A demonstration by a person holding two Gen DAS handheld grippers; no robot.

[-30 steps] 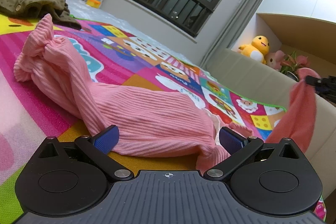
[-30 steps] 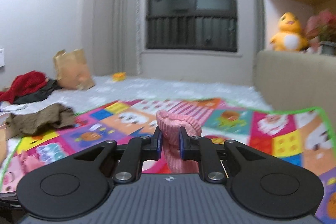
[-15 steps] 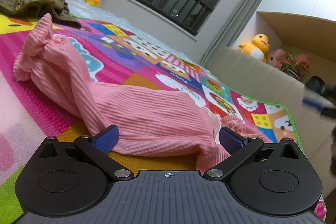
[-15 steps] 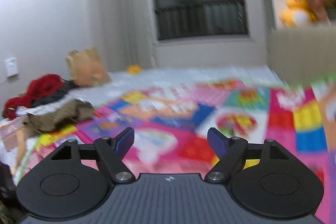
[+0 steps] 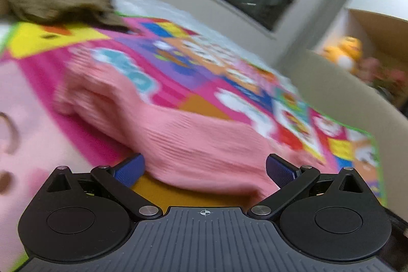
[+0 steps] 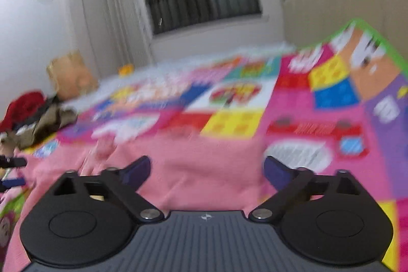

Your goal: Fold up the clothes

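A pink ribbed garment point(image 5: 183, 142) lies on the colourful play mat point(image 5: 209, 63), stretched from near left to right. My left gripper point(image 5: 204, 170) is open, low over the garment's near edge, with nothing between its blue fingertips. In the right wrist view the same pink garment point(image 6: 199, 170) spreads flat under my right gripper point(image 6: 206, 168), which is open and empty just above it. Both views are blurred by motion.
A brown garment point(image 5: 58, 1) and a red and dark pile point(image 6: 23, 106) lie at the mat's far left. A paper bag point(image 6: 68, 75) stands behind them. A beige sofa side point(image 5: 344, 98) with a yellow plush duck point(image 5: 344, 52) borders the mat's right.
My right gripper let go of the pink garment's end, opened and dropped low over the flat cloth. My left gripper stayed open and shifted, and its view has blurred.
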